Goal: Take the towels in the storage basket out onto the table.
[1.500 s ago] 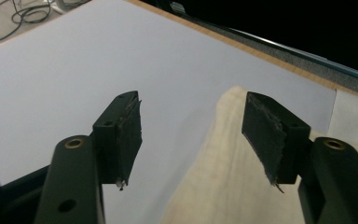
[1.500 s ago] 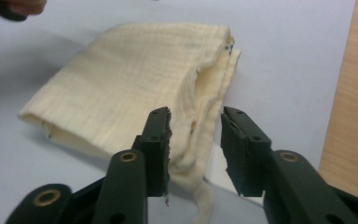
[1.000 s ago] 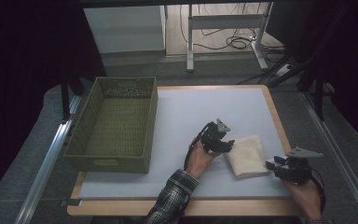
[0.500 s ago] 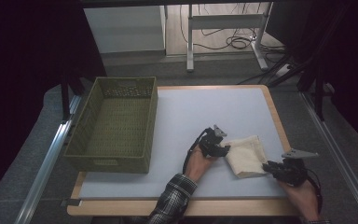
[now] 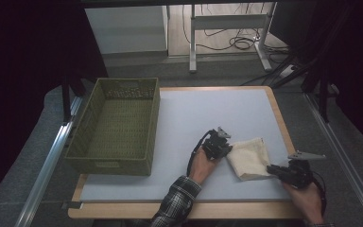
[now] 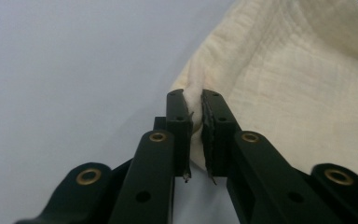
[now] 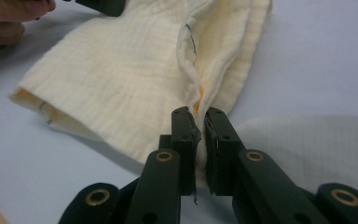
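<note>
Two grippers: both are closed on the same folded cream cloth [image 5: 250,158], one at each side of it.
Left gripper [image 5: 223,150]: in the left gripper view [image 6: 196,105] the jaws have just been closing and now pinch a fold of the cloth's edge [image 6: 289,84] — fabric bulges up between the pads.
Right gripper [image 5: 272,169]: in the right gripper view [image 7: 196,122] the jaws have likewise just closed, nipping the cloth's near corner [image 7: 135,84]; how deep the fabric reaches between the pads is hidden by the jaws themselves.
Cloth, place: it lies flat on the pale table [image 5: 194,113], toward the near right, well apart from the basket.
Cloth, detail: layered edges show in the right gripper view, with a thin blue thread and an orange-yellow tint in the seam — the number of layers is hard to tell.
Basket [image 5: 118,125]: green, woven, at the table's left; its far inner wall holds something speckled, too small to make out.
Hands: the left hand [image 5: 203,163] comes from a plaid sleeve [image 5: 176,201]; the right hand [image 5: 307,198] is cut off at the bottom edge.
Surroundings: dark on both sides, details lost in shadow.
</note>
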Available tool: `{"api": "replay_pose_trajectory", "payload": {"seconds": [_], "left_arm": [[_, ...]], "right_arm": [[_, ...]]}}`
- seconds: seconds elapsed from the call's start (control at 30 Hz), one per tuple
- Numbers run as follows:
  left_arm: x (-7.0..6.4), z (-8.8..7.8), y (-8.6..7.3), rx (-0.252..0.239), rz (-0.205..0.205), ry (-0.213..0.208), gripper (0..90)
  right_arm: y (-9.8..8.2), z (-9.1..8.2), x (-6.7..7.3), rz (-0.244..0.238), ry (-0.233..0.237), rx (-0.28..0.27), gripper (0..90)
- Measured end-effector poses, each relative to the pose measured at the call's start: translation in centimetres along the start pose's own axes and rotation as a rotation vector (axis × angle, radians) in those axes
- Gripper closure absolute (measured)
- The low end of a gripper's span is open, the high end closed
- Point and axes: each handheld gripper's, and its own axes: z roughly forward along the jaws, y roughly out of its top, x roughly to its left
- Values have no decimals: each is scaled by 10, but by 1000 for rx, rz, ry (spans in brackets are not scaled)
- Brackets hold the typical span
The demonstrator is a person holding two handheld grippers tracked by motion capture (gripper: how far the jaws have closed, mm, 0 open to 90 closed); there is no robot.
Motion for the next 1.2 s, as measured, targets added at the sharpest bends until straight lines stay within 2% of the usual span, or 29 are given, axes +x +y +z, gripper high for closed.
{"api": "replay_pose_trajectory", "payload": {"seconds": [0.1, 0.2, 0.47, 0.7, 0.93, 1.2], "left_arm": [[2, -7, 4, -21, -5, 0, 837], [3, -15, 8, -23, 13, 14, 836], [10, -40, 12, -32, 22, 49, 830], [18, -66, 15, -32, 36, 88, 827], [24, -91, 18, -28, 52, 136, 826], [34, -113, 16, -28, 43, 178, 825]], "right_arm": [[2, -3, 3, 0, 16, -14, 836], [7, -6, 6, -2, 36, -31, 836], [24, -5, 19, -33, 76, -60, 835], [38, 1, 30, -48, 119, -77, 834], [54, 6, 44, -83, 139, -86, 833], [71, 16, 65, -122, 170, -94, 833]]}}
